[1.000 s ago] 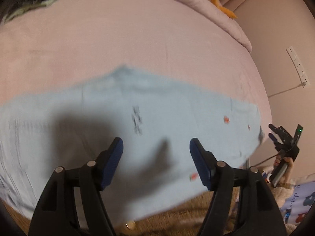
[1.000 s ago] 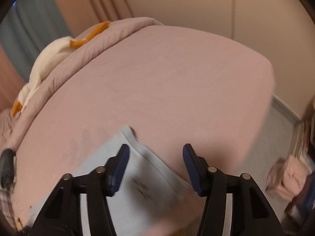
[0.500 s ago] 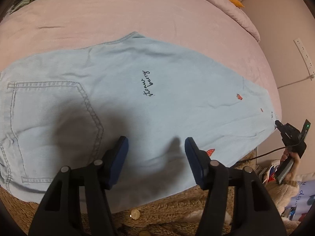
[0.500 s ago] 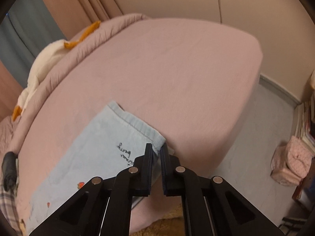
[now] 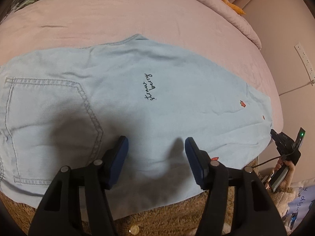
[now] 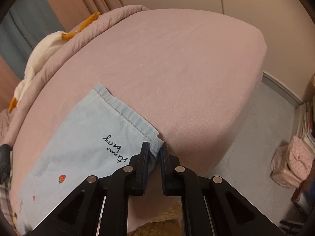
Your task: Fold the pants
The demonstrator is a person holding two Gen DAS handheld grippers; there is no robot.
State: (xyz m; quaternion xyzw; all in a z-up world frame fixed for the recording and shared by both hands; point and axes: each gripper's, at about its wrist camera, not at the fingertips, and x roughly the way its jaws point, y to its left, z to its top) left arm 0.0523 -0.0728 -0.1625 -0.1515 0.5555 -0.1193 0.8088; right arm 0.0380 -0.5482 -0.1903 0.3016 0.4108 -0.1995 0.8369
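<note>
We see the light blue pants (image 5: 122, 98) spread flat across the near part of the pink bed (image 5: 137, 15), one leg laid over the other, with the back pocket (image 5: 49, 114) at the left and the leg hems running off toward the right edge of the mattress. Black script lettering (image 5: 150, 87) sits near the middle of the cloth, and a few small red strawberry marks (image 5: 243, 103) dot the right end. Our left gripper (image 5: 156, 147) hovers over the near edge of the pants with its blue pads standing apart; its jaws have just been closing a little, yet no fold of cloth is pinched between them. Our right gripper (image 6: 154, 151) is clamped on the near corner of the hem (image 6: 126, 114), where the denim bunches up between the two pads; the hem lies close to the right side of the bed, with the lettering just to the left of the grip. In the left wrist view we also see the right gripper far to the right, a hand (image 5: 286, 174) around its handle, beside the bed's edge. A brown fuzzy rug (image 5: 177, 216) lies on the floor below the near edge, and a white plush toy with orange parts (image 6: 39, 47) rests on the far pink blanket.
</note>
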